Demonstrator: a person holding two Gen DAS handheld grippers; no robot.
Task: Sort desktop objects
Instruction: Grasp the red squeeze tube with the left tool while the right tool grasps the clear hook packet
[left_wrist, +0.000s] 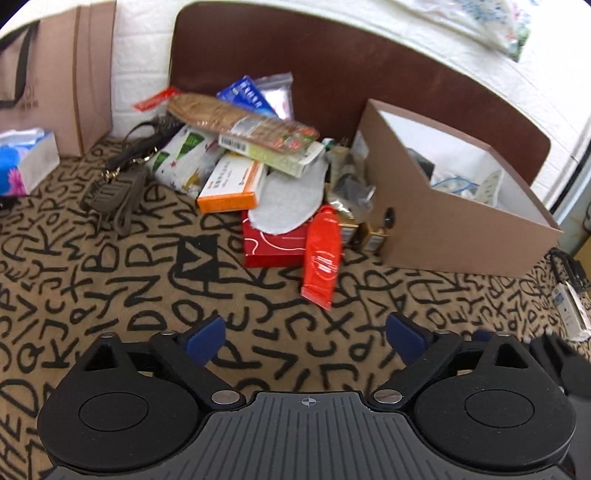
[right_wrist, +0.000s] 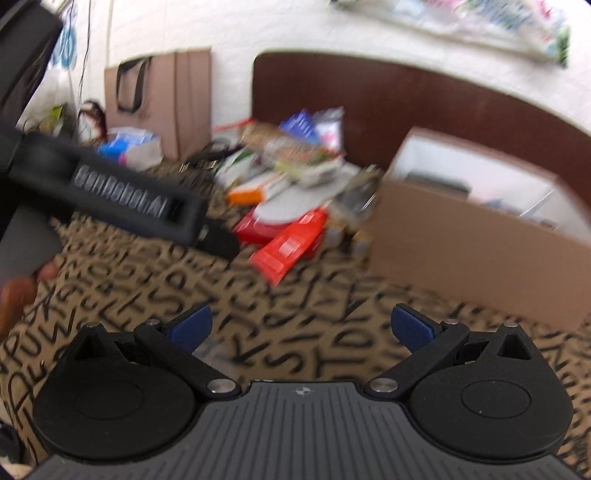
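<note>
A heap of desktop items lies against the brown headboard: a red tube (left_wrist: 322, 254), a red box (left_wrist: 275, 245), a white insole (left_wrist: 287, 201), an orange-and-white carton (left_wrist: 231, 184), a biscuit pack (left_wrist: 240, 118) and a dark keychain strap (left_wrist: 114, 192). My left gripper (left_wrist: 304, 338) hovers over the lettered cloth short of the red tube, open, nothing between its blue pads. In the blurred right wrist view the right gripper (right_wrist: 301, 328) is open and empty too, with the red tube (right_wrist: 291, 245) ahead. The left gripper's black body (right_wrist: 110, 192) crosses that view at left.
An open brown cardboard box (left_wrist: 454, 236) with a few things inside stands right of the heap. A tissue pack (left_wrist: 22, 158) and a paper bag (left_wrist: 59, 74) stand at far left. A white plug strip (left_wrist: 570, 302) lies at the right edge. A person's fingers (right_wrist: 18, 291) show at left.
</note>
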